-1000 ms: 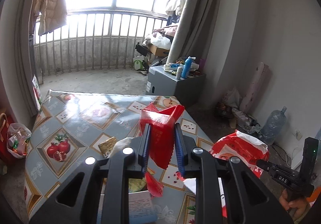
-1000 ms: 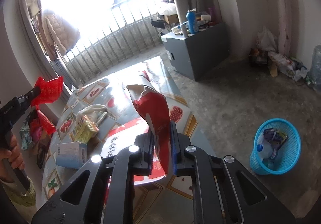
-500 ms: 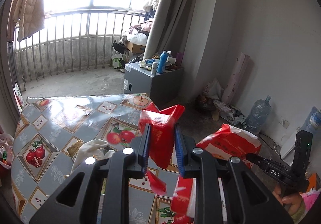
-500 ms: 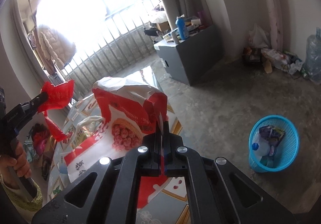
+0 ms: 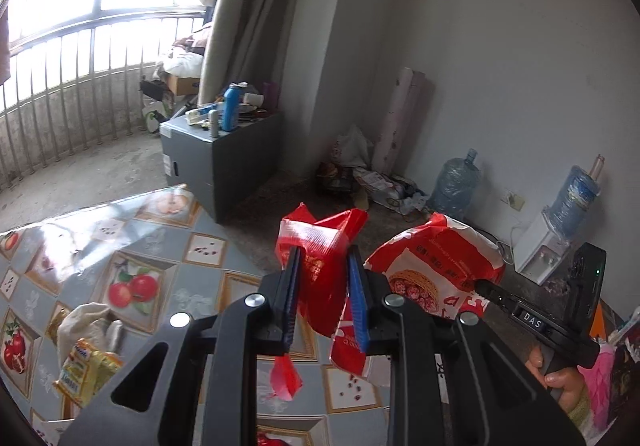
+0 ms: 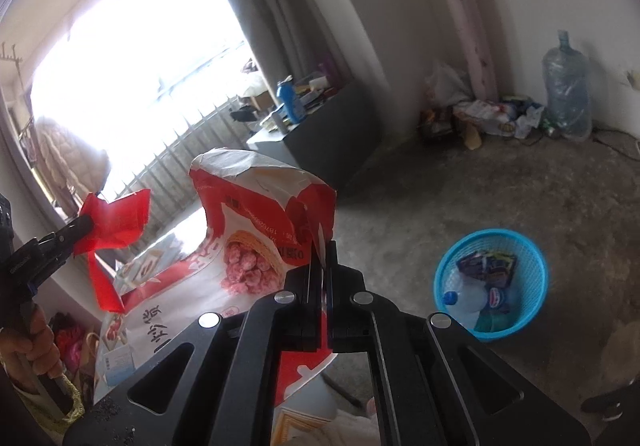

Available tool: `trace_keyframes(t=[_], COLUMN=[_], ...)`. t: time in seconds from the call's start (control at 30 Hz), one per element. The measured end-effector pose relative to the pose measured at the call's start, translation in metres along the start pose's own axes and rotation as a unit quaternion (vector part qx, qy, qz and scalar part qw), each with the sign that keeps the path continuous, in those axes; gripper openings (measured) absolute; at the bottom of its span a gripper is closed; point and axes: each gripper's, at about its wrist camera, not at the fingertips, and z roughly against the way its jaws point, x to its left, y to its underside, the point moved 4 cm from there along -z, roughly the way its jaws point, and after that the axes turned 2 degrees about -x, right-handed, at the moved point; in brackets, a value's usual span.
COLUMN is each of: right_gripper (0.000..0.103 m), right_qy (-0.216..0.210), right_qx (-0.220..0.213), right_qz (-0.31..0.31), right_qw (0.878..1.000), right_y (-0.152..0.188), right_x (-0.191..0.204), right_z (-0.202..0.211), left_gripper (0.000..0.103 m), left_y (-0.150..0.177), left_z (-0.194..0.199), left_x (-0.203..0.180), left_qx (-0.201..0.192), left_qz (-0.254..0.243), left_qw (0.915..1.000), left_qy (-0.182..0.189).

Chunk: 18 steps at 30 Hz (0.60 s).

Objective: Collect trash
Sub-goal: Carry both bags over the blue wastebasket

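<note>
Both tongs loaded, carry to bin.
Left tongs (image 5: 322,296) clamp a crumpled red plastic wrapper (image 5: 316,246), centre of left view; right tongs (image 6: 321,266) are pinched fully on the torn edge of a big red-and-white snack bag (image 6: 256,222), centre of right view. Both are lifted off the counter (image 5: 120,246). Blue wastebasket (image 6: 492,282) sits on the floor, right of frame, part full. Advice: keep grips tight, swing the floppy bag fully over the rim before releasing, one item at a time.
</note>
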Motion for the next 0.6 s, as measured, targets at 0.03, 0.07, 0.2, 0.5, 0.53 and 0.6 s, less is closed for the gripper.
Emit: trace_keyframes(t=[0.03,0.07,0.2,0.5,0.53,0.6], right_gripper=[0.0,0.0,0.0,0.0,0.0,0.0], right_qy=[0.011,0.023,0.075,0.208,0.226,0.257], right_qx=[-0.006,-0.013,-0.031,-0.008,-0.002,0.011], right_qz=[-0.008,-0.016,-0.048,-0.085,-0.083,-0.076], right_qw=[1.0,1.0,0.996,0.974,0.971,0.963], right_y=[-0.003,-0.006,-0.014,0.0,0.002,0.006], right_x=[-0.011,-0.023,-0.073,-0.172,-0.181,-0.194], right_z=[0.004,0.008,0.022,0.019,0.015,0.004], left_gripper=[0.022,0.022,0.022,0.022,0.022,0.022], left_y=[-0.001,-0.003,-0.007,0.025,0.031,0.046], left_z=[-0.009,-0.017,-0.061,-0.206,-0.221,-0.254], left_x=[-0.011,-0.022,-0.068,-0.177,-0.188,-0.209], left_qx=[0.006,0.012,0.049,0.2,0.214,0.245], left_qz=[-0.005,-0.01,-0.022,-0.042,-0.047,-0.06], left_qw=[0.9999,0.9996,0.9951,0.9612,0.9574,0.9477], left_qy=[0.013,0.023,0.083,0.185,0.188,0.196])
